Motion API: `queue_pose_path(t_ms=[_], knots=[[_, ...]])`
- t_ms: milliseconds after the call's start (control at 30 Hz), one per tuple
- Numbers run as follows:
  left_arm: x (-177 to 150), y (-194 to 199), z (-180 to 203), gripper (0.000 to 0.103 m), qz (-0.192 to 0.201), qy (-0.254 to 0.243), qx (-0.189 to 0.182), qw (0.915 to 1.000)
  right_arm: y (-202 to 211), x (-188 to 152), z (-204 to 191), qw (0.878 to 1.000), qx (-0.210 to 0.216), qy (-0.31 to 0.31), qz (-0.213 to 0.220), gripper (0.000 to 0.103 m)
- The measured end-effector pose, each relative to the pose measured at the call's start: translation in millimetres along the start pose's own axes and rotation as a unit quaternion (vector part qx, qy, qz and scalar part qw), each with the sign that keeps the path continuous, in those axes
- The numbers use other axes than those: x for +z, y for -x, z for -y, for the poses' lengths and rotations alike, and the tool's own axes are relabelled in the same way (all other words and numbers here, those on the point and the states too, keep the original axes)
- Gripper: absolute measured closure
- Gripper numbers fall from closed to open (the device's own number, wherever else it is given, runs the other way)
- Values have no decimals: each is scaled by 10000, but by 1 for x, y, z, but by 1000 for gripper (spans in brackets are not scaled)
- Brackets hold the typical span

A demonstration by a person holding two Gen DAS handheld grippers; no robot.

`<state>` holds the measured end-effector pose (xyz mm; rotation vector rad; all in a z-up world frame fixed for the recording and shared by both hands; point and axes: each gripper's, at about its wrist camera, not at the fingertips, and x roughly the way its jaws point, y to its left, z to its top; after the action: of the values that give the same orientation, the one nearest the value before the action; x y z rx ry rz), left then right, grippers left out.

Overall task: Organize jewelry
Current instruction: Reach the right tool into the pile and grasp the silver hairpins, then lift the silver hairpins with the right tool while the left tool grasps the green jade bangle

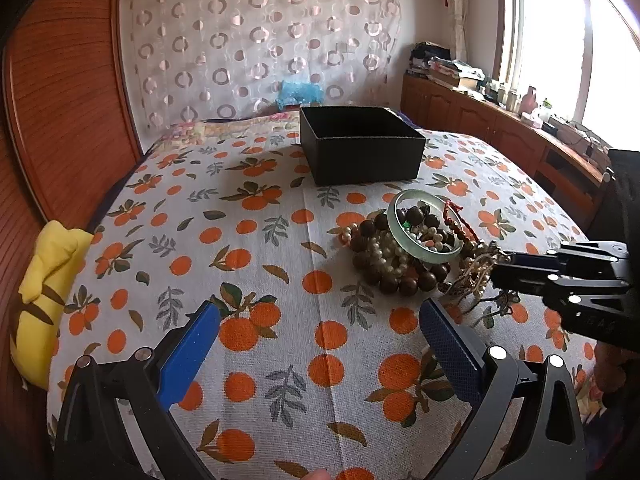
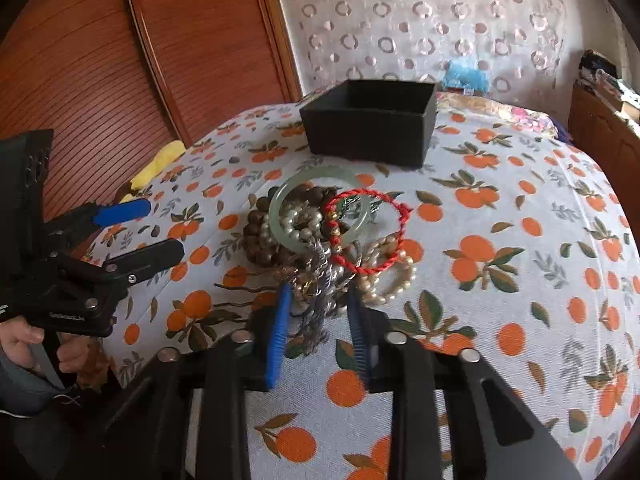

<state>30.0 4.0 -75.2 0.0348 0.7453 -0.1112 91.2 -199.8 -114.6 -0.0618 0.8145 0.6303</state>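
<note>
A heap of jewelry lies on the orange-print bedspread (image 1: 280, 360): a pale green bangle (image 1: 394, 224) (image 2: 276, 208), dark wooden beads (image 1: 384, 276) (image 2: 256, 236), a red cord bracelet (image 2: 384, 196), pearl strands (image 2: 392, 288) and a silver metal chain (image 2: 320, 304). An open black box (image 1: 360, 156) (image 2: 360, 136) stands behind the heap. My right gripper (image 2: 318, 300) (image 1: 498, 274) is at the near edge of the heap, its blue pads closed against the chain. My left gripper (image 1: 320, 312) (image 2: 164, 228) hovers open to the left of the heap, holding nothing.
A yellow cloth (image 1: 48, 280) (image 2: 160, 160) lies at the bed's left edge against the wooden headboard (image 1: 60, 120). A cluttered wooden cabinet (image 1: 480, 120) runs under the window on the right. A person's hand (image 2: 24, 340) holds the left gripper.
</note>
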Motion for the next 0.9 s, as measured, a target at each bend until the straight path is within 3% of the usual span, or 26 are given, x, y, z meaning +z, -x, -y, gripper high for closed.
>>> queue_pose_path(t_ms=[200, 600, 900], knots=[[-1, -1, 2, 6, -27, -26, -2, 10000, 9, -1, 1, 9999, -10, 23, 113, 82], [-2, -1, 5, 6, -57, -21, -8, 10000, 35, 14, 13, 9975, -450, 216, 506, 84], [-5, -3, 9, 6, -86, -47, -33, 9999, 56, 4, 44, 9971, -411, -178, 622, 84]])
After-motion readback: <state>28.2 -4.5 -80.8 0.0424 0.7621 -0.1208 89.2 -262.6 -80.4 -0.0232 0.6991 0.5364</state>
